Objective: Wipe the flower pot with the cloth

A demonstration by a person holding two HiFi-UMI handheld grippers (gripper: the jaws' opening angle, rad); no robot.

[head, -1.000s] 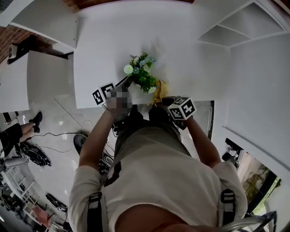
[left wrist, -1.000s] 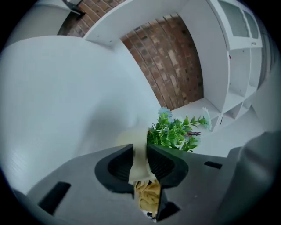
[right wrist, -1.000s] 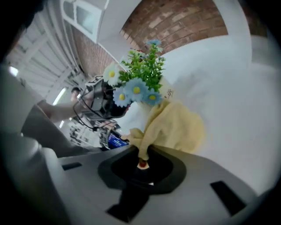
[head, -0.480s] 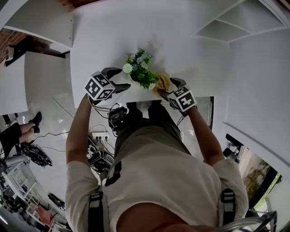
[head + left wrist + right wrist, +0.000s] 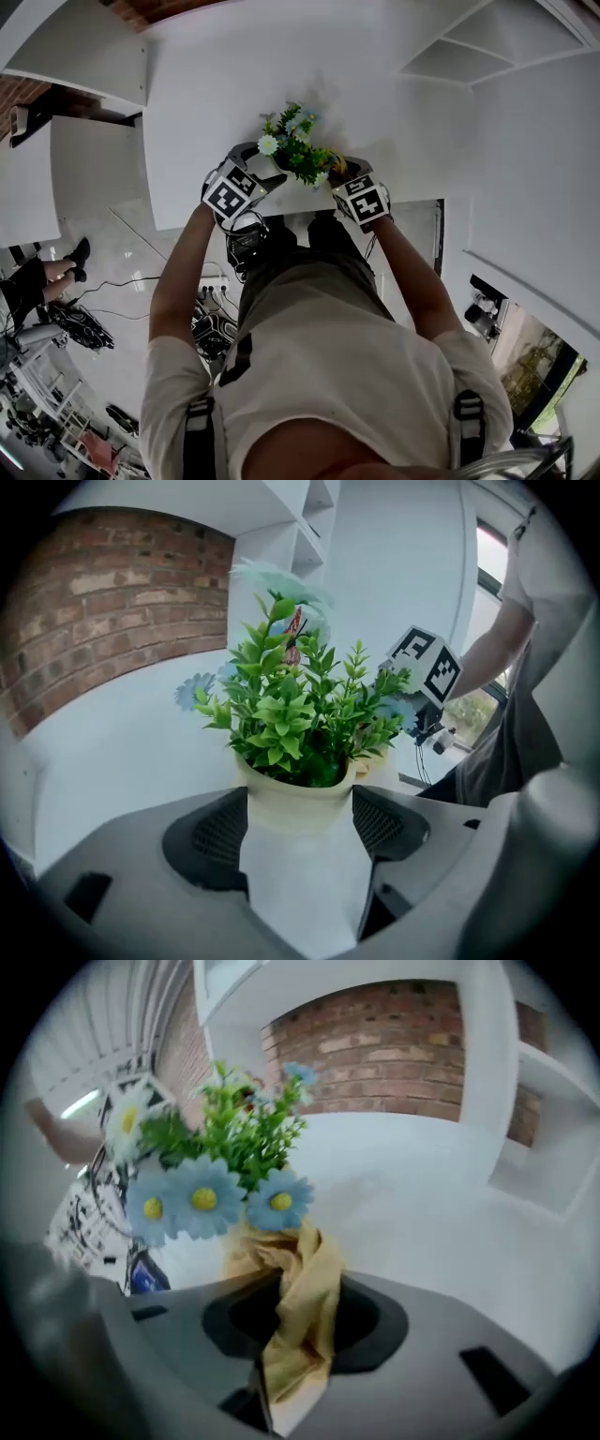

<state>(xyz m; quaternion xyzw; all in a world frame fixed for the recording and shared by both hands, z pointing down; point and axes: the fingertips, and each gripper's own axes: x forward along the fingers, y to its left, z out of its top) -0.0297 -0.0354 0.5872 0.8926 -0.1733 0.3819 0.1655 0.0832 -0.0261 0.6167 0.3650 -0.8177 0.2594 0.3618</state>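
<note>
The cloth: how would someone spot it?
Find the white table, then the flower pot near its front edge. Beside the pot, the right gripper's jaws are closing with the cloth between them. It is crumpled yellow fabric, unlike the pale pot.

obstacle: flower pot (image 5: pixel 295 803) and foliage (image 5: pixel 291 714) at near edge | free: table (image 5: pixel 375 94) beyond them

The person (image 5: pixel 309 281) wears a pale beige short-sleeved shirt (image 5: pixel 319 375), its sleeves ending above the elbows. Black harness straps (image 5: pixel 199 436) with buckles run over both shoulders, and a short black band (image 5: pixel 234 359) lies slantwise on the shirt's left front.
</note>
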